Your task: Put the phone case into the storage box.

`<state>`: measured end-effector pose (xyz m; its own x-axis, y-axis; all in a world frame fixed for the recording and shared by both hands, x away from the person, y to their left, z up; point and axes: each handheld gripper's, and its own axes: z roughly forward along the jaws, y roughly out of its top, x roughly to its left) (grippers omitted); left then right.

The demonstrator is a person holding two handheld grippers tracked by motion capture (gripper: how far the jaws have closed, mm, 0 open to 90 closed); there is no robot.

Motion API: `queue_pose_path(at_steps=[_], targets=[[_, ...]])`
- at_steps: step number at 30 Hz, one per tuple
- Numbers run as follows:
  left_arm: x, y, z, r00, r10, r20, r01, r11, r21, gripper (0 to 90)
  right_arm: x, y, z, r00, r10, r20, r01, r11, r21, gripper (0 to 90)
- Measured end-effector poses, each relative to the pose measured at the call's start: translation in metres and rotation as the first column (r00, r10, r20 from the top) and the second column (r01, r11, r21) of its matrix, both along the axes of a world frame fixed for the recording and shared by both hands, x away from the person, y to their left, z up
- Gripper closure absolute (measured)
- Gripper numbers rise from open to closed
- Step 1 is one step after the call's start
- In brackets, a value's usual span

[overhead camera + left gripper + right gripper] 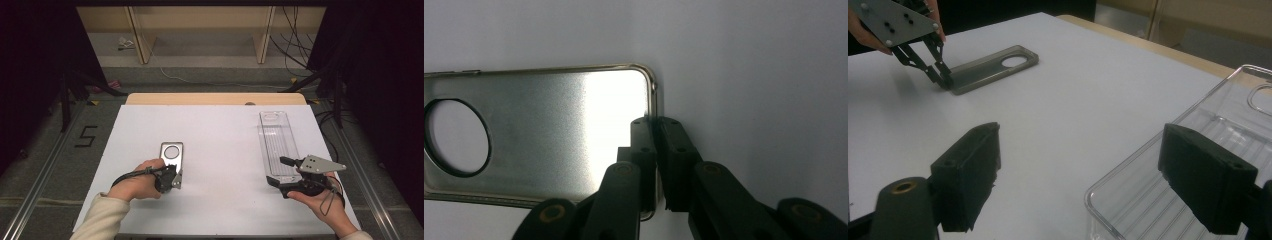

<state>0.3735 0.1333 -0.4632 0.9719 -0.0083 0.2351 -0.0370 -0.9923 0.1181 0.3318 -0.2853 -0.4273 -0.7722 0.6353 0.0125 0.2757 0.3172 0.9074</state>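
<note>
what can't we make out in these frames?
- Silver phone case: left gripper view, its camera-hole end is cut off by the left edge; the left claw clamped on its rim covers the near corner.
- Clear tray: high view, near end hidden behind the right claw.
- Same tray: right gripper view, cut off by the right and bottom edges.

Even overhead light brightens the white table [220, 135] (surroundings stay dark); glare whitens the metal case [549, 130] just beyond the jaws, which look soft.
</note>
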Motion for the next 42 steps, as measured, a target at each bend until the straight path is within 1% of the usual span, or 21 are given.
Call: queue_pose_path(at_steps=[1,4,5,7,8,11,15,17,20,21,22,23,24,26,28,29,30,33,37,38,42], targets=[[0.001,0.0,0.0,1.0,-0.004,0.009,0.004,1.0,-0.001,85.6,0.0,0.0,0.0,1.0,0.0,0.001,0.0,1.0,0.0,18.2],[0.0,0.0,0.0,0.9999,0.001,0.014,-0.001,0.9999,-0.01,87.2,0.0,0.0,0.0,1.0,0.001,0.001,-0.001,1.0,0.0,18.2],[-0.001,0.0,0.0,0.9999,0.015,0.008,-0.015,0.9996,-0.025,87.5,0.0,0.0,0.0,1.0,0.0,0.001,0.0,1.0,-0.002,18.2],[-0.001,-0.001,0.001,0.9998,0.008,0.017,-0.007,0.9993,-0.036,87.9,0.0,0.0,0.0,1.0,0.0,0.002,0.0,1.0,-0.001,18.2],[-0.001,-0.001,0.003,0.9996,-0.005,0.027,0.006,0.9994,-0.033,88.1,0.0,-0.001,0.001,1.0,-0.001,0.003,0.001,1.0,-0.001,18.2],[-0.004,-0.003,0.009,0.9989,0.002,0.048,0.001,0.9985,-0.055,88.4,0.0,-0.001,0.001,1.0,-0.001,0.004,0.001,1.0,0.0,18.2],[-0.008,-0.004,0.017,0.9971,0.005,0.075,0.0,0.9978,-0.067,88.7,0.0,-0.001,0.001,1.0,-0.003,0.005,0.003,1.0,0.002,18.2],[-0.009,-0.006,0.021,0.9951,-0.002,0.099,0.009,0.9972,-0.074,88.8,-0.001,-0.001,0.001,1.0,-0.004,0.006,0.004,1.0,0.001,18.2],[-0.012,-0.007,0.026,0.9935,0.002,0.114,0.008,0.9963,-0.085,88.8,-0.001,-0.001,0.001,1.0,-0.004,0.005,0.004,1.0,0.003,18.3],[-0.012,-0.008,0.027,0.9922,-0.006,0.124,0.017,0.9962,-0.086,88.8,-0.001,0.0,0.001,1.0,-0.004,0.005,0.004,1.0,0.004,18.3],[-0.014,-0.008,0.028,0.9925,0.003,0.123,0.009,0.9957,-0.092,88.8,-0.001,0.0,0.001,1.0,-0.003,0.005,0.003,1.0,0.004,18.4],[-0.014,-0.009,0.03,0.9909,0.0,0.135,0.013,0.9952,-0.097,88.8,-0.001,0.0,0.001,1.0,-0.004,0.004,0.004,1.0,0.005,18.5],[-0.015,-0.01,0.031,0.991,0.001,0.134,0.013,0.9948,-0.101,88.8,0.0,0.0,0.001,1.0,-0.005,0.003,0.005,1.0,0.007,18.6],[-0.017,-0.013,0.033,0.9884,-0.005,0.152,0.021,0.9941,-0.107,88.8,0.0,0.001,0.002,1.0,-0.005,0.004,0.005,1.0,0.011,18.9],[-0.018,-0.015,0.034,0.9894,0.004,0.145,0.013,0.993,-0.117,88.8,-0.001,0.002,0.002,1.0,-0.003,0.002,0.003,1.0,0.013,19.3],[-0.019,-0.016,0.035,0.9883,0.001,0.153,0.017,0.9929,-0.118,88.8,-0.001,0.002,0.002,1.0,-0.004,0.001,0.004,1.0,0.014,19.4],[-0.019,-0.017,0.035,0.9887,0.001,0.15,0.017,0.993,-0.117,88.8,-0.001,0.003,0.002,1.0,-0.004,0.0,0.004,1.0,0.014,19.5],[-0.021,-0.019,0.037,0.9868,-0.003,0.162,0.025,0.9909,-0.132,88.8,0.0,0.005,0.003,1.0,-0.005,-0.005,0.005,1.0,0.024,19.9],[-0.023,-0.023,0.039,0.9848,-0.005,0.173,0.03,0.9889,-0.145,88.8,0.002,0.011,0.003,0.9999,-0.001,-0.011,0.002,0.999,0.043,21.3],[-0.024,-0.024,0.039,0.9856,-0.002,0.169,0.028,0.9883,-0.15,88.8,0.003,0.013,0.004,1.0,-0.004,-0.008,0.004,0.999,0.046,22.4],[-0.027,-0.029,0.04,0.9838,-0.011,0.179,0.039,0.9873,-0.154,88.8,0.005,0.019,0.006,0.9998,-0.009,-0.017,0.011,0.998,0.068,24.0]])
